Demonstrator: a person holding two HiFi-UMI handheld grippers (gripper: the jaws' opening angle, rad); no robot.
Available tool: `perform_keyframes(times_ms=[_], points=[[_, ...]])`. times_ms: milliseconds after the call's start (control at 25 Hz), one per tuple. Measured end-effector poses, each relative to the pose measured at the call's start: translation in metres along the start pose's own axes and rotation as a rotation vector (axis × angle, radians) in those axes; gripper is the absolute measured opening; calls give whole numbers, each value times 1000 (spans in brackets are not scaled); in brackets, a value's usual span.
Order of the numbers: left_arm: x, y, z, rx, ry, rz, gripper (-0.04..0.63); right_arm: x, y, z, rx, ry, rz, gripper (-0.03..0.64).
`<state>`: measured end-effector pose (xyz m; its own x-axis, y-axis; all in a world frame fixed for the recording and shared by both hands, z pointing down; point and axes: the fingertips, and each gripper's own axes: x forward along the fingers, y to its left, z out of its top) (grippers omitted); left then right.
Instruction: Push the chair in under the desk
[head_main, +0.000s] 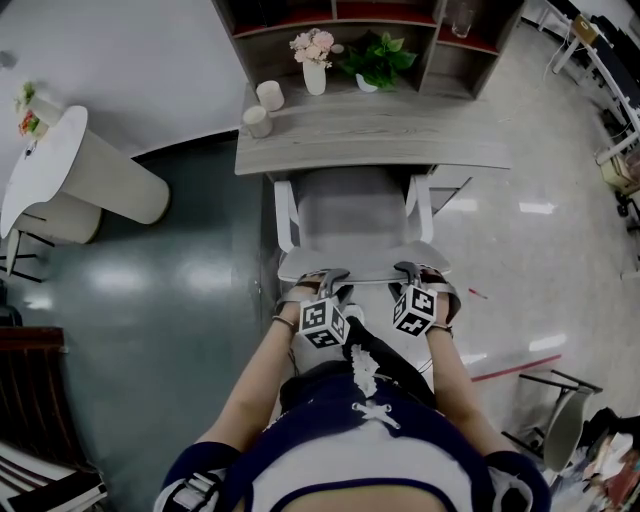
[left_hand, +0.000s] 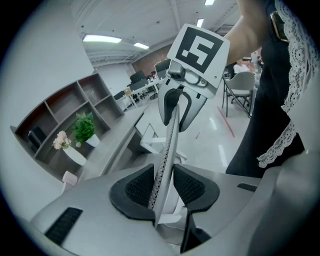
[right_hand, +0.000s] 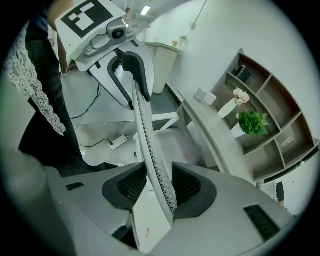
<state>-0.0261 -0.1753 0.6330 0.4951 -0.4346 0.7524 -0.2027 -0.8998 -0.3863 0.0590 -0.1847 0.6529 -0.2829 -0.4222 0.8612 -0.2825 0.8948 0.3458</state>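
Observation:
A chair with a white frame and grey seat (head_main: 350, 215) stands partly under the grey desk (head_main: 370, 140), its armrests at the desk's front edge. In the head view both grippers sit on the top rim of the backrest (head_main: 365, 265), the left gripper (head_main: 328, 278) beside the right gripper (head_main: 412, 272). In the left gripper view the thin mesh backrest edge (left_hand: 167, 145) runs between the pads of the left gripper (left_hand: 164, 187), which is shut on it. The right gripper (right_hand: 159, 186) holds the same rim (right_hand: 147, 135) between its pads.
On the desk stand a flower vase (head_main: 314, 62), a potted plant (head_main: 378, 58) and two cups (head_main: 258, 120), with a shelf unit behind. A white round table (head_main: 45, 160) is at the left, a dark chair (head_main: 35, 400) at the lower left, another chair (head_main: 560, 420) at the lower right.

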Motion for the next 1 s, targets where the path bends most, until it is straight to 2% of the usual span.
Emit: perform_keyframes(times_ms=[1000], points=[[19,41,1,-16,4,-7,127,17,-41,5,-6,11,14,141]])
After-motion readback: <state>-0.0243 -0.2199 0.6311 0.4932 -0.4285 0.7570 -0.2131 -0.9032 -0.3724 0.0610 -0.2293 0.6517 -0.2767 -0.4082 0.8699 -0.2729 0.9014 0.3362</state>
